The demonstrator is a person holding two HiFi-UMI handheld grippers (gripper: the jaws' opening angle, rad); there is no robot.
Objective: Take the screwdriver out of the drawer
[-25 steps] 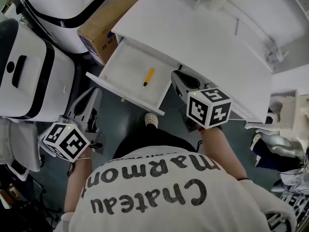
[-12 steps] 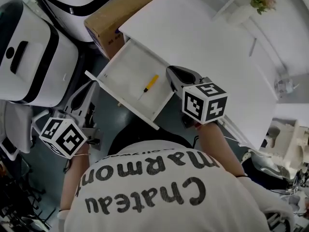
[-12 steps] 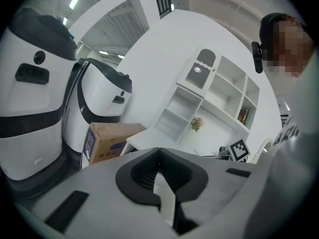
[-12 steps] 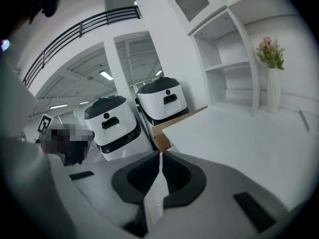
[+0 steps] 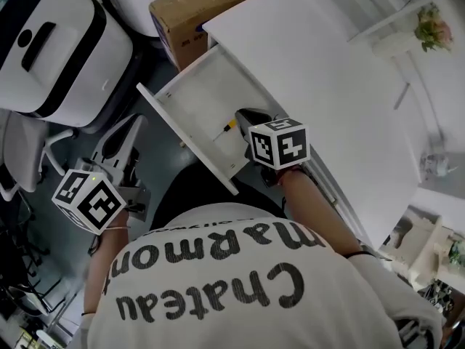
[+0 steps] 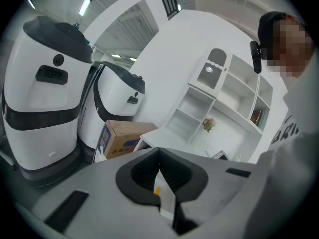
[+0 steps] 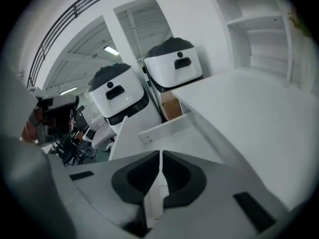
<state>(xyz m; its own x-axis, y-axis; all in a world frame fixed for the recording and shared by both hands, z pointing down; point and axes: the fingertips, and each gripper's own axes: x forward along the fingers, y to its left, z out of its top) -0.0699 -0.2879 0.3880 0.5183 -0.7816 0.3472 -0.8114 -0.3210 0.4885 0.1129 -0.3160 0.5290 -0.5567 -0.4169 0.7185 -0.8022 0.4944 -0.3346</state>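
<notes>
The step in hand looks like the reach for the screwdriver. It lies on the floor of the open drawer, toward the drawer's right side, yellow handle far and thin shaft near. The right gripper hangs over that spot with its tip right at the handle; whether it touches cannot be told. Its jaws are pressed together with nothing between them, so they would have to part before any grasp.

To do this well, the jaws should probably open wide enough to pass either side of the handle and be turned across its length, not along it. They should close on the yellow part, which is thicker than the shaft. The lift should go straight up until the tool clears the drawer's near front panel, staying away from the desk edge on the right. A round handle may roll on the smooth drawer floor if nudged.

The left gripper hangs near and to the left of the drawer, apart from it, its jaws also together and empty.

The drawer juts from a white desk with a bare top. A cardboard box sits just beyond the drawer, and large white machines with black bands stand to the left on a dark floor. A small pot of flowers sits on white shelving at the far right.
</notes>
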